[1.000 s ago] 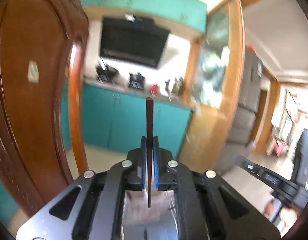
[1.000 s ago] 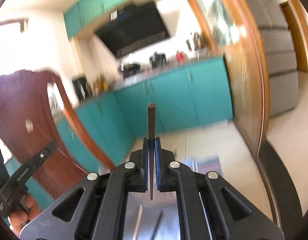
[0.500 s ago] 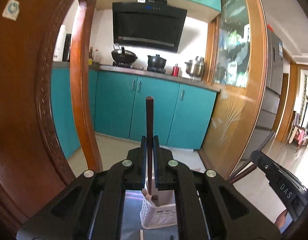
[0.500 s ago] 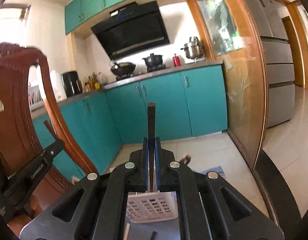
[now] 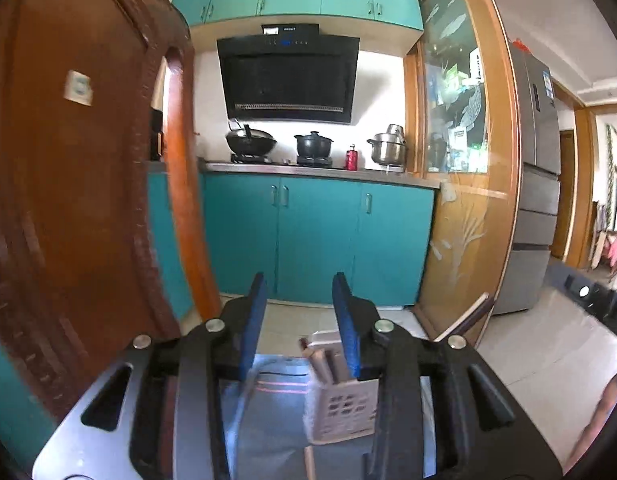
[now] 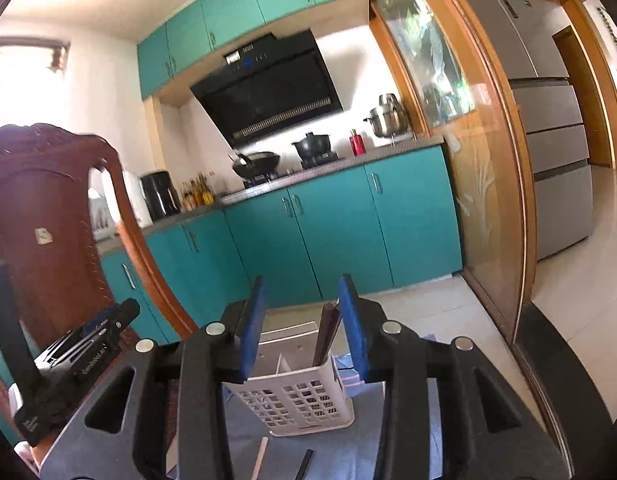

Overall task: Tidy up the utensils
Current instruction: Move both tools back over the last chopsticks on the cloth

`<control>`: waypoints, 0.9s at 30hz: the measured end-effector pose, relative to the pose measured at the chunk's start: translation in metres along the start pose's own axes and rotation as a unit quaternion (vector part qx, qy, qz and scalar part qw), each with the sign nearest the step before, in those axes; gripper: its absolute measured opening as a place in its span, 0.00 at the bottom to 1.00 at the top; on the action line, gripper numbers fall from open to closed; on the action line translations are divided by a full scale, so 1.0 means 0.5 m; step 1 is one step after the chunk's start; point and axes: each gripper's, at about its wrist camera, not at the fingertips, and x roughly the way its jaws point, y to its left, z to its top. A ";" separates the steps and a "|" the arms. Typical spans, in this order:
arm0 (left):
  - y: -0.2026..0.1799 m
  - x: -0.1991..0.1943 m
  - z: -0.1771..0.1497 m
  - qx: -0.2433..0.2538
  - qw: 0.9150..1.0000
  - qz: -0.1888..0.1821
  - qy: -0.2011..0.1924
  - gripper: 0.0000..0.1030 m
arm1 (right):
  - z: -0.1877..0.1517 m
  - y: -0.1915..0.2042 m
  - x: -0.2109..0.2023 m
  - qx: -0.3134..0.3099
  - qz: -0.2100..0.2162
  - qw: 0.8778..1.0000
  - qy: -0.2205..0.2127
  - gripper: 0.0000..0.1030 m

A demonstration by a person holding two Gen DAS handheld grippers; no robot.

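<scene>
A white slotted basket (image 6: pixel 300 396) stands on a blue-grey cloth, just below and beyond both grippers. My right gripper (image 6: pixel 302 328) has its jaws opening; a dark chopstick (image 6: pixel 326 332) stands free in the basket, close to the right pad. My left gripper (image 5: pixel 299 320) also has its jaws opening, with nothing pressed between the pads. Through its gap I see the basket (image 5: pixel 340 412) with chopsticks (image 5: pixel 324 360) upright in it. A pale chopstick (image 6: pixel 260 456) and a dark one (image 6: pixel 304 464) lie loose on the cloth in front of the basket.
A carved wooden chair back (image 5: pixel 76 200) rises close on the left. Teal kitchen cabinets (image 5: pixel 316 236) and a stove with pots are behind. A glass sliding door (image 6: pixel 480 208) and a fridge stand at the right. The left gripper's body (image 6: pixel 80 352) shows at the right view's left edge.
Both grippers sank towards the basket and their jaws parted. The dark chopstick that each one held upright has left the pads and stands in the basket.
</scene>
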 end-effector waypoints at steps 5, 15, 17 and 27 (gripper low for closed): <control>0.002 0.003 -0.074 0.035 0.998 0.009 0.059 0.34 | -0.075 0.011 0.040 -0.021 -0.013 0.995 0.091 0.36; 0.055 0.079 -0.185 -0.016 0.976 0.011 0.218 0.34 | -0.363 0.025 0.286 -0.049 -0.064 0.894 0.442 0.36; 0.063 0.083 -0.195 -0.017 0.974 0.015 0.227 0.34 | -0.389 0.030 0.303 -0.057 -0.070 0.884 0.459 0.38; 0.060 0.097 -0.203 -0.003 0.971 0.017 0.237 0.36 | -0.412 0.068 0.305 -0.101 -0.072 0.885 0.448 0.12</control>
